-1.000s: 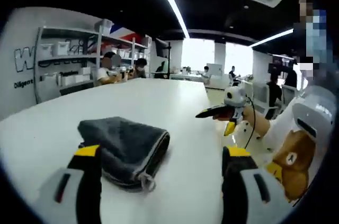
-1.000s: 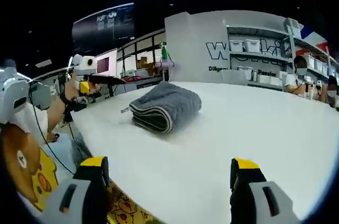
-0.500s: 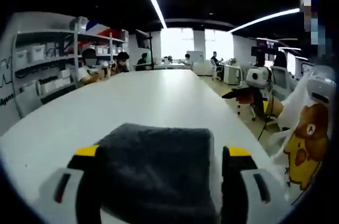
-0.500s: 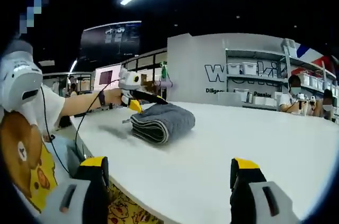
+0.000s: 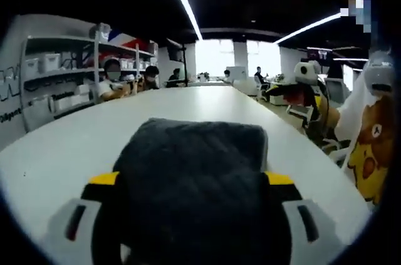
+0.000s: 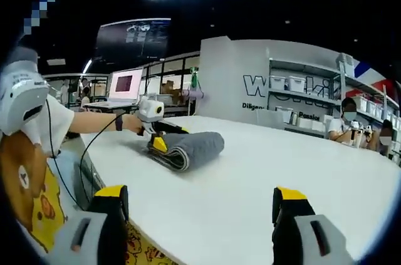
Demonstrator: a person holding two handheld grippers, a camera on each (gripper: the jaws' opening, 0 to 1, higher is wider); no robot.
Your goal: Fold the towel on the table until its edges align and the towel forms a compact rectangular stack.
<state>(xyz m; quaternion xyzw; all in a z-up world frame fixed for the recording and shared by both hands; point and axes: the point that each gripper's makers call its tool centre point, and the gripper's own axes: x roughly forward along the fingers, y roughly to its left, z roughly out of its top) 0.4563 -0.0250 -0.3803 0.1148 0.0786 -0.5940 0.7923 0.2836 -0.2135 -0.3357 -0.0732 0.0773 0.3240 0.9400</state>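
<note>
Where jaws straddle folded towel [image 5: 191, 183], left hand-held gripper [image 5: 191, 180] wide open

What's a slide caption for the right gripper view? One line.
Left gripper closes in around the folded towel on the white table; right gripper waits open.

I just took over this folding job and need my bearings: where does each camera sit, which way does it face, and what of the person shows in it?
Left gripper view: rides the left gripper, low over the white table, looking along the folded grey towel lying between its jaws; a sleeve and bear-print shirt show at right.
Right gripper view: rides the right gripper, held back off the table edge with jaws apart, facing across it; the person's forearm and shirt show at left.
Shared: towel, table, left gripper, right gripper.
</note>
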